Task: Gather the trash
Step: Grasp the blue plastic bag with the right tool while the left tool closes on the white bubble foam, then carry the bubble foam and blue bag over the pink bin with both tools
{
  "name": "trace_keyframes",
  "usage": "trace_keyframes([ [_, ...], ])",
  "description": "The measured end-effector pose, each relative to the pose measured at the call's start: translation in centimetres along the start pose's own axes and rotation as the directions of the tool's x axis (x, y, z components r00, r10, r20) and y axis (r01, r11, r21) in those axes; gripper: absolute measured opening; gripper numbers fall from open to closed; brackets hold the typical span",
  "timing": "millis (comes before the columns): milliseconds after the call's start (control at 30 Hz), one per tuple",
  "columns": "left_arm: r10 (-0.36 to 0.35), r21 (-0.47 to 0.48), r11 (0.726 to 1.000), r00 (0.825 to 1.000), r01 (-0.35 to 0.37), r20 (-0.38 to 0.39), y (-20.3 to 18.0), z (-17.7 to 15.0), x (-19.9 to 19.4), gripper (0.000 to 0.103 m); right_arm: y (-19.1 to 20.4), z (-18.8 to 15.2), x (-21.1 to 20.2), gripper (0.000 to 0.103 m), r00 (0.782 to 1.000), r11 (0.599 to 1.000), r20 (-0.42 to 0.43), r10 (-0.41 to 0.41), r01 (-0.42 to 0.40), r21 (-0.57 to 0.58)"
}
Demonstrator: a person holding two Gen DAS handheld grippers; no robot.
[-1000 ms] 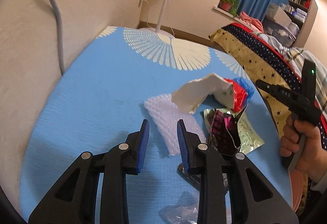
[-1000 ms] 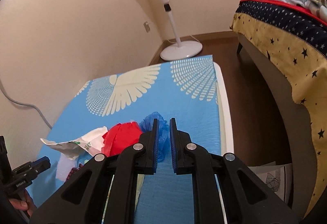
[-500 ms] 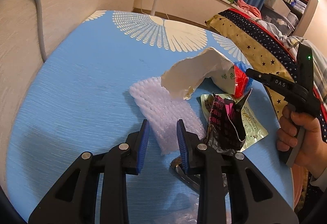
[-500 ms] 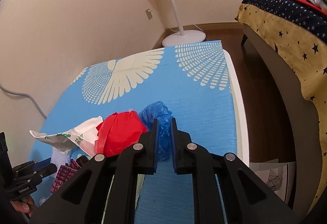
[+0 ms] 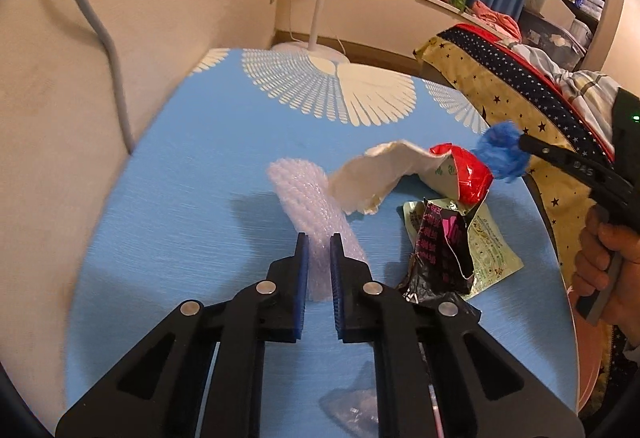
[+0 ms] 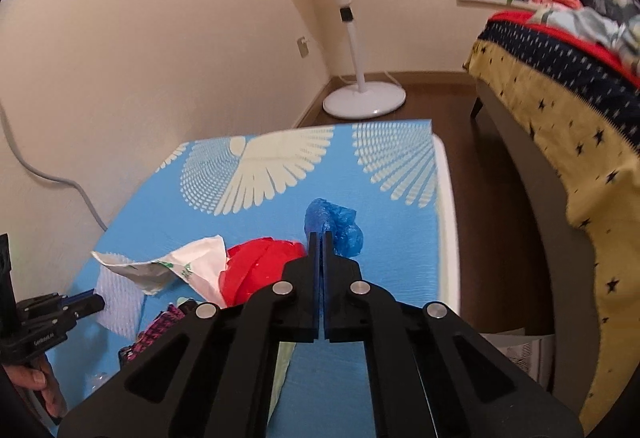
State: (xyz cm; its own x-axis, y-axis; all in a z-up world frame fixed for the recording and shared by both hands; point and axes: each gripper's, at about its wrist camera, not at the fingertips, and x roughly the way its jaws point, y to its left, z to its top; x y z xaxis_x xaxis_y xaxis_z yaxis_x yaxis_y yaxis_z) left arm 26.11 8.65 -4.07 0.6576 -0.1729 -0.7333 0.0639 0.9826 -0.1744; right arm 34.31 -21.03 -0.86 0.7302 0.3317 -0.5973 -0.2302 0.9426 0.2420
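**Both hand-held grippers on the trash**

The right hand-held gripper [image 6: 319, 238] is clenched on the blue bag [image 6: 334, 224], which sticks out past its tips above the desk [image 6: 256, 178]. The left hand-held gripper [image 5: 319, 244] is closing, bubble wrap [image 5: 308, 206] between its pads. To its right lie white paper [image 5: 376, 174], a red bag [image 5: 472, 174] and a dark wrapper [image 5: 440, 242].

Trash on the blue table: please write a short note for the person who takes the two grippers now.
Left gripper: jaws closing around the bubble wrap.
Right gripper: shut on the blue plastic wad, which looks lifted off the table.
On the table: white torn bag, red wad, dark snack wrapper, green packet, clear film.
No bin in view; all else remains.
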Motion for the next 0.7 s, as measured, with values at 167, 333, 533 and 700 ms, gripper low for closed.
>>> trace_keyframes([
  [167,0.022,0.005,1.000,0.999,-0.022,0.030,-0.2,0.2,-2.2,0.011,0.1,0.3,-3.3,0.001,0.999,1.000,0.033,-0.007,0.006,0.006],
  [333,0.028,-0.010,1.000,0.997,-0.027,0.068,-0.6,0.2,-4.9,0.011,0.8,0.4,-6.9,0.001,0.997,1.000,0.074,-0.010,0.009,0.004],
  [533,0.045,-0.009,0.999,0.992,-0.044,0.115,-1.0,-0.2,-8.4,0.011,1.4,-0.2,-12.2,0.001,0.991,0.999,0.130,-0.006,0.001,0.034],
  [700,0.068,-0.061,0.996,0.986,-0.060,0.150,-0.1,-0.6,-11.0,0.010,2.3,-1.3,-15.6,0.001,0.987,1.000,0.163,-0.004,0.000,0.029],
])
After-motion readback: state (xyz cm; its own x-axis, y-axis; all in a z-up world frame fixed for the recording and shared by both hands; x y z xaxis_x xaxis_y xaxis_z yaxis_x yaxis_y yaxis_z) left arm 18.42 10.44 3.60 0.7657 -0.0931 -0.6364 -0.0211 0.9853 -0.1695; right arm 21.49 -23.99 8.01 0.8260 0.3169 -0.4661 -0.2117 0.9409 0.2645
